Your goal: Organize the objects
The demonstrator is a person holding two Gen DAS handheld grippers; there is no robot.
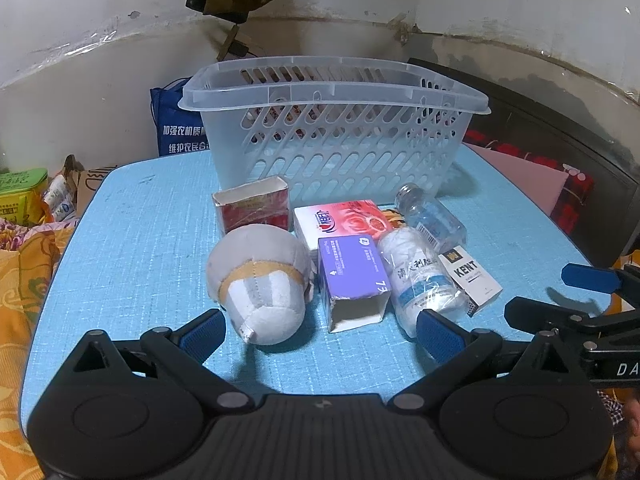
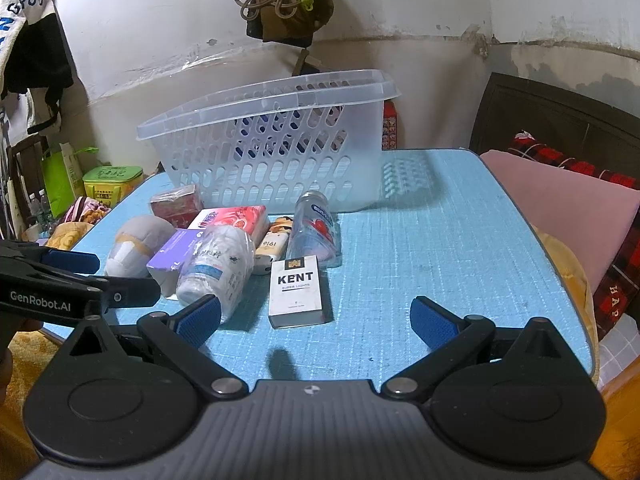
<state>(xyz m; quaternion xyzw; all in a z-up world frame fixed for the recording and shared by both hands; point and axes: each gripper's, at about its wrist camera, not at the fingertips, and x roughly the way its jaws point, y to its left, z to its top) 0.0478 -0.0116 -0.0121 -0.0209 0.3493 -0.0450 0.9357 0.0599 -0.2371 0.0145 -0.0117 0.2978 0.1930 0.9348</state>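
Note:
A clear slotted plastic basket (image 1: 336, 128) (image 2: 272, 152) stands at the back of the blue table (image 1: 132, 248). In front of it lie a grey plush toy (image 1: 260, 280) (image 2: 136, 244), a red box (image 1: 254, 208), a pink tissue pack (image 1: 340, 220), a purple box (image 1: 352, 276) (image 2: 176, 256), a white wrapped bottle (image 1: 420, 276) (image 2: 218, 268), a clear bottle (image 1: 432, 216) (image 2: 316, 224) and a KENT pack (image 1: 470, 280) (image 2: 296, 292). My left gripper (image 1: 320, 334) is open just short of the plush toy and purple box. My right gripper (image 2: 316, 322) is open just short of the KENT pack.
A lighter (image 2: 272, 248) lies between the bottles. A blue bag (image 1: 176, 128) sits behind the table at left, a green box (image 2: 112, 184) and clutter beside it. A pink cushion (image 2: 568, 216) and dark bed frame (image 2: 560, 120) lie right. Bare blue mat (image 2: 440, 240) spreads right of the objects.

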